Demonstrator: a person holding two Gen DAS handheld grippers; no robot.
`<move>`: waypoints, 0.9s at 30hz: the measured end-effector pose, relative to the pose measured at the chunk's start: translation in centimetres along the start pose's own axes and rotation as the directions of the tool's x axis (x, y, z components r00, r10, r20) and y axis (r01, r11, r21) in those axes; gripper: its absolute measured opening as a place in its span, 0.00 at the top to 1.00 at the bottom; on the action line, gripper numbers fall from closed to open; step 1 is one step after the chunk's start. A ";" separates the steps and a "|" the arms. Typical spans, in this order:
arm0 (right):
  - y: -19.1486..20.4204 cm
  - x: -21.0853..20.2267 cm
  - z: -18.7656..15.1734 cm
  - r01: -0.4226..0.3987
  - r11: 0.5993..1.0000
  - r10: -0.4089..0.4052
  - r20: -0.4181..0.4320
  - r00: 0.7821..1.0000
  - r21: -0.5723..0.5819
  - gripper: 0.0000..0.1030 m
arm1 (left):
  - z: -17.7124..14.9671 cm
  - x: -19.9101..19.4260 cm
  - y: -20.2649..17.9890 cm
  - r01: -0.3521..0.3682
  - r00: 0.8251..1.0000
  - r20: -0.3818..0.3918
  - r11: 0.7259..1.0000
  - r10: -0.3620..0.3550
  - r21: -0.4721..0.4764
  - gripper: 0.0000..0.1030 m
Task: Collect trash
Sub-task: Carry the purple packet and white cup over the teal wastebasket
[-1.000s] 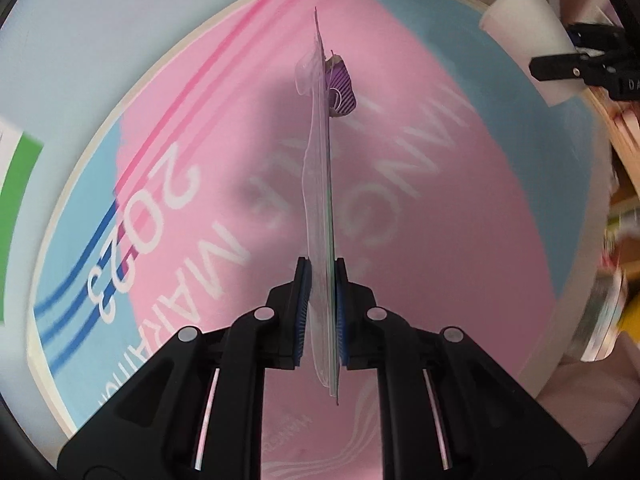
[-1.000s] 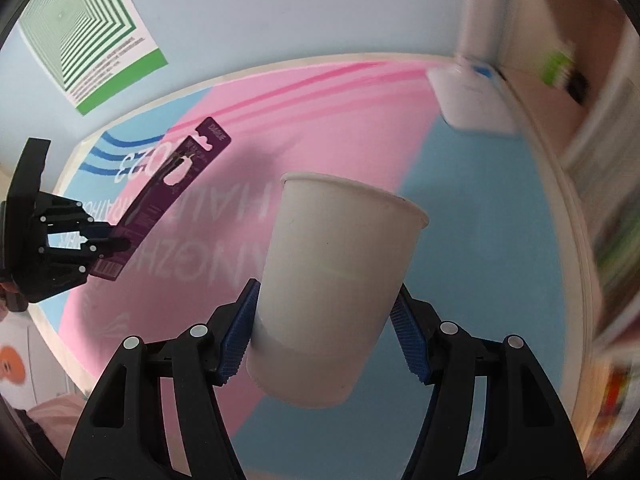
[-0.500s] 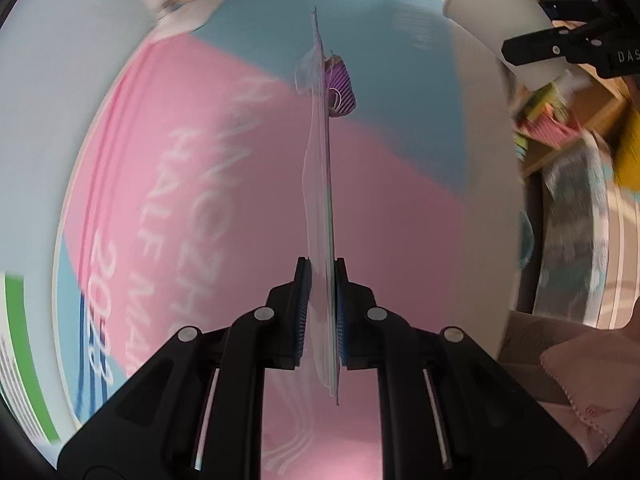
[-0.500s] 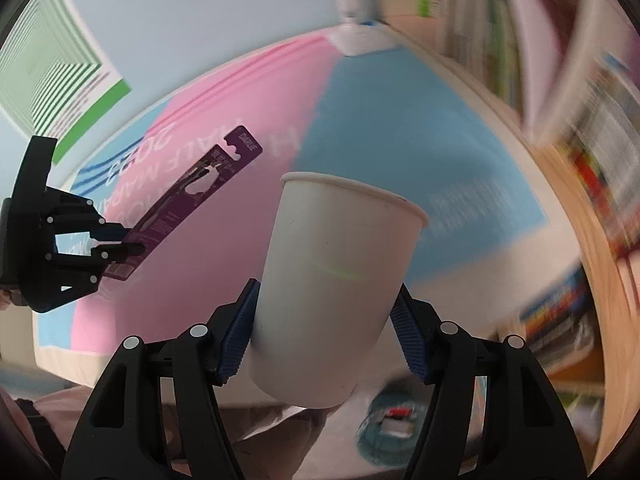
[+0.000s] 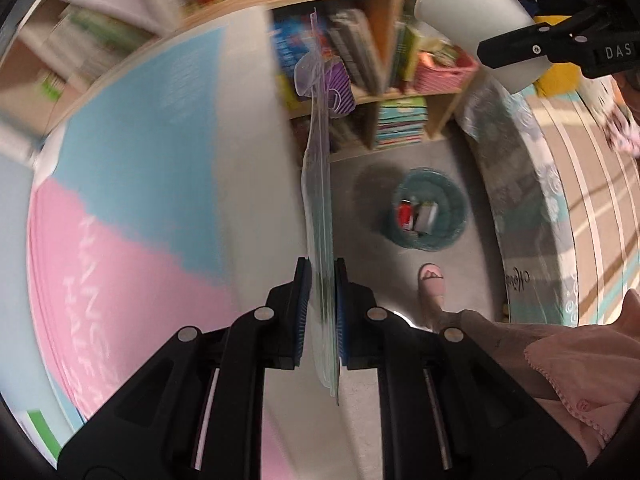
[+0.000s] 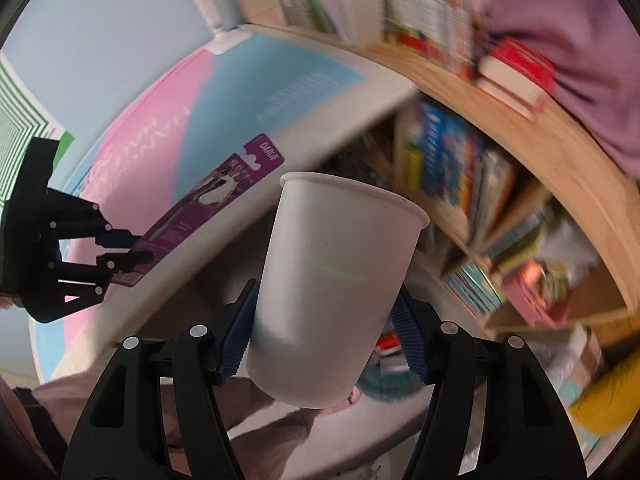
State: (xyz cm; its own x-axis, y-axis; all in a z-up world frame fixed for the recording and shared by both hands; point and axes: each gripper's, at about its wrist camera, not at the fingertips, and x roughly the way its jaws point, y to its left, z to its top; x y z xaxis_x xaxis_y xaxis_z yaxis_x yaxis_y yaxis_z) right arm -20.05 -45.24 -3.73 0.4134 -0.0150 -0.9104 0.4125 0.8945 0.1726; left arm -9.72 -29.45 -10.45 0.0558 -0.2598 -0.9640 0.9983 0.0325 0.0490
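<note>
While both arms are held above the floor, two pieces of trash are gripped. In the left wrist view, the left tongs are pressed narrowly together on a flat toothbrush blister pack, seen edge-on and running from the blue pads toward 12 o'clock, with its purple card bulging at the far end. At 4 o'clock from that far end, a teal waste basket is seen on the grey floor, with red and white scraps inside. A foot in a pink slipper is placed just beside the basket, toward 6 o'clock. At 9 o'clock the counter is covered by a pink and blue printed mat. A wooden bookshelf stands at 12 o'clock.

In the right wrist view, the right tongs are spread wide around a white paper cup, clamped near its base, mouth pointing away toward 12 o'clock. At 9 o'clock the left tongs are seen with the purple pack slanting toward 1 o'clock. The basket is glimpsed behind the cup's base.
</note>
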 end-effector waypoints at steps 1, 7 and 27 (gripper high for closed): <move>-0.9 -0.4 -1.0 0.002 1.000 -0.002 -0.002 1.000 0.020 0.37 | 0.7 0.2 -1.5 0.010 1.000 -0.001 1.000 -0.010 0.023 0.90; -4.5 -2.0 -7.0 0.015 0.994 -0.013 -0.021 1.000 0.106 0.37 | 2.8 1.5 -8.2 0.045 0.999 -0.034 0.991 -0.041 0.125 0.90; -10.5 -1.7 -17.4 -0.002 0.959 0.021 -0.063 0.998 0.282 0.37 | 6.6 6.3 -18.9 0.116 0.983 -0.169 0.948 -0.067 0.297 0.90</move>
State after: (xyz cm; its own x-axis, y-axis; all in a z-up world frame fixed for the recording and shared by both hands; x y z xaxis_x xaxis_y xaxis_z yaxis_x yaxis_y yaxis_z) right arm -39.22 -46.86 -10.52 0.3702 0.0317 -0.9284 0.6239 0.7320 0.2738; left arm -28.08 -38.09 -15.67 -0.0150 -0.0943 -0.9954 0.9581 -0.2863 0.0127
